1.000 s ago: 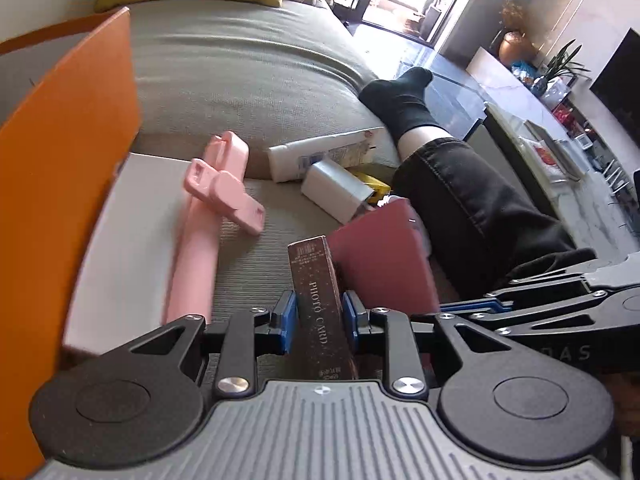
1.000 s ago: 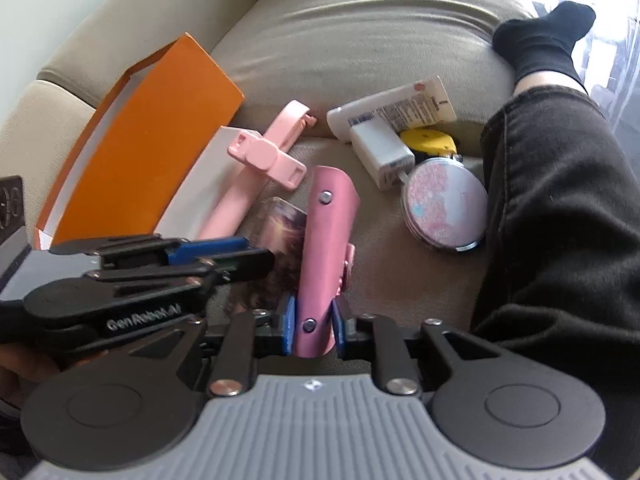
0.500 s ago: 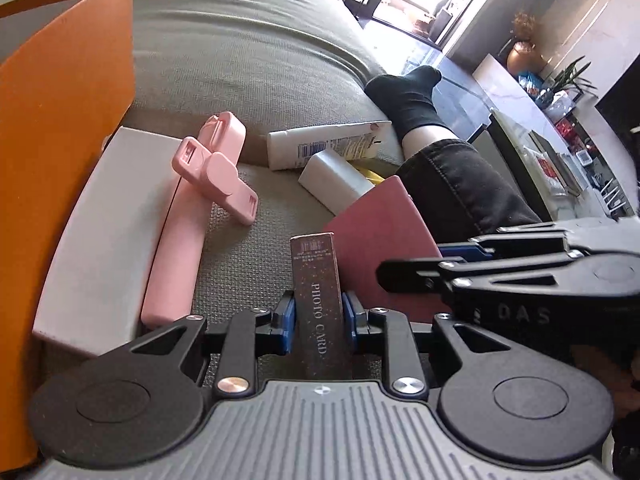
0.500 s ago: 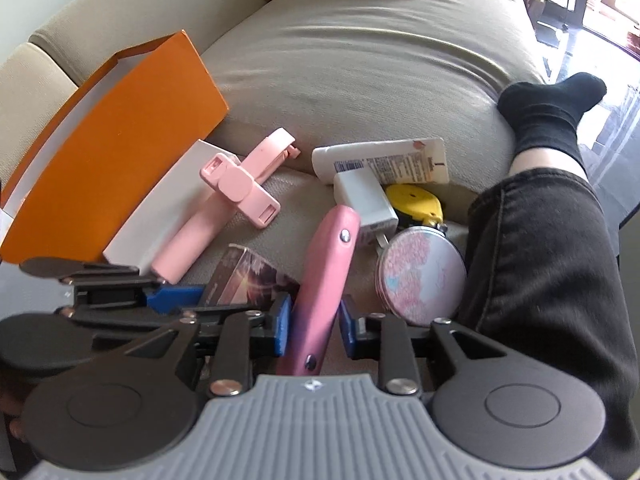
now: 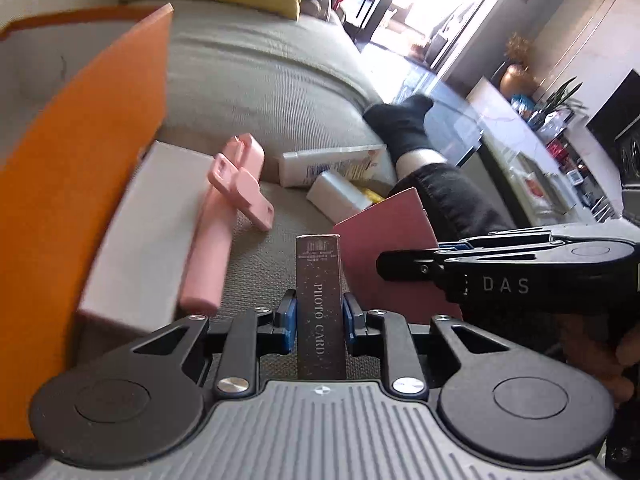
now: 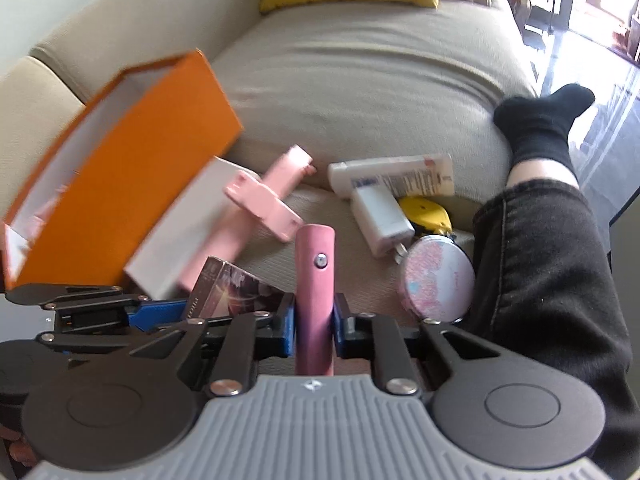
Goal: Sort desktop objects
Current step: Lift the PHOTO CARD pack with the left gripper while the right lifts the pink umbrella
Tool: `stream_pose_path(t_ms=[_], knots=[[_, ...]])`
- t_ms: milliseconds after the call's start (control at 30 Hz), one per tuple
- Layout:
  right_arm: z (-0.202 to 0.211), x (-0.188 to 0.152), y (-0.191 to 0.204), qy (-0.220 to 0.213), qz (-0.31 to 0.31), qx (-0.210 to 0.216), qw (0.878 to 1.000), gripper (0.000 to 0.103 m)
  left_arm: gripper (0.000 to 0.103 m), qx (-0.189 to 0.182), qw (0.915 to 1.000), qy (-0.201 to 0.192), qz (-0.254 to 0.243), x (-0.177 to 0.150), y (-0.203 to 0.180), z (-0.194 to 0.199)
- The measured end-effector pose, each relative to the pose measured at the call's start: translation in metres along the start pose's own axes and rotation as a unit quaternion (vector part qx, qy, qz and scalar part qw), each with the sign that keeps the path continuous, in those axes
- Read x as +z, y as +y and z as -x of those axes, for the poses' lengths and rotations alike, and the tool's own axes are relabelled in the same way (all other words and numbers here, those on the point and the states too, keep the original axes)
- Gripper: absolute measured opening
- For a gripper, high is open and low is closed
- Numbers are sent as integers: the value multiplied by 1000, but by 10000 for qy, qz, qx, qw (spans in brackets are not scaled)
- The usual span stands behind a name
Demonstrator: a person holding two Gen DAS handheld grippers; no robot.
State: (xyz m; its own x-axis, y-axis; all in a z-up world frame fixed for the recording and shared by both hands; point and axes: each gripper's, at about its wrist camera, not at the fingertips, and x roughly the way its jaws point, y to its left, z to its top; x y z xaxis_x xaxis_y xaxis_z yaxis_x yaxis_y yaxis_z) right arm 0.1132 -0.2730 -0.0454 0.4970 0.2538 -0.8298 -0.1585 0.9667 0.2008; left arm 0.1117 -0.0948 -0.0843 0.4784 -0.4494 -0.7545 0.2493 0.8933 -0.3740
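Observation:
My left gripper is shut on a dark box marked PHOTO CARD, held upright above the sofa seat. My right gripper has a pink snap-button case between its pads; the jaws are closing on it and the pads press its sides. That case shows as a dark red flat panel in the left wrist view, right beside the card box. An open orange box stands to the left. The left gripper with the card box sits low on the left in the right wrist view.
On the sofa lie a white box, a pink selfie stick, a white tube, a white charger, a yellow tape measure and a round floral compact. A person's leg lies on the right.
Both grippers have risen a little with the card box and the pink case still in them. The right gripper's fingers now reach further across the left wrist view.

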Motion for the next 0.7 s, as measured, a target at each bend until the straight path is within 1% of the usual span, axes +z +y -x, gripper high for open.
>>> stream_pose_path(t_ms=[233, 367, 567, 700], knots=[[45, 10, 50, -590, 291, 212, 9976, 19, 26, -78, 9982, -594, 52, 0, 15, 65], [64, 19, 82, -910, 518, 391, 9937, 19, 26, 7, 9951, -984, -2, 2, 26, 104], [76, 35, 131, -1231, 823, 743, 9862, 19, 26, 163, 9900, -1400, -34, 7, 53, 154], [75, 50, 164, -1335, 974, 972, 9815, 19, 25, 388, 9863, -1601, -51, 12, 74, 180]])
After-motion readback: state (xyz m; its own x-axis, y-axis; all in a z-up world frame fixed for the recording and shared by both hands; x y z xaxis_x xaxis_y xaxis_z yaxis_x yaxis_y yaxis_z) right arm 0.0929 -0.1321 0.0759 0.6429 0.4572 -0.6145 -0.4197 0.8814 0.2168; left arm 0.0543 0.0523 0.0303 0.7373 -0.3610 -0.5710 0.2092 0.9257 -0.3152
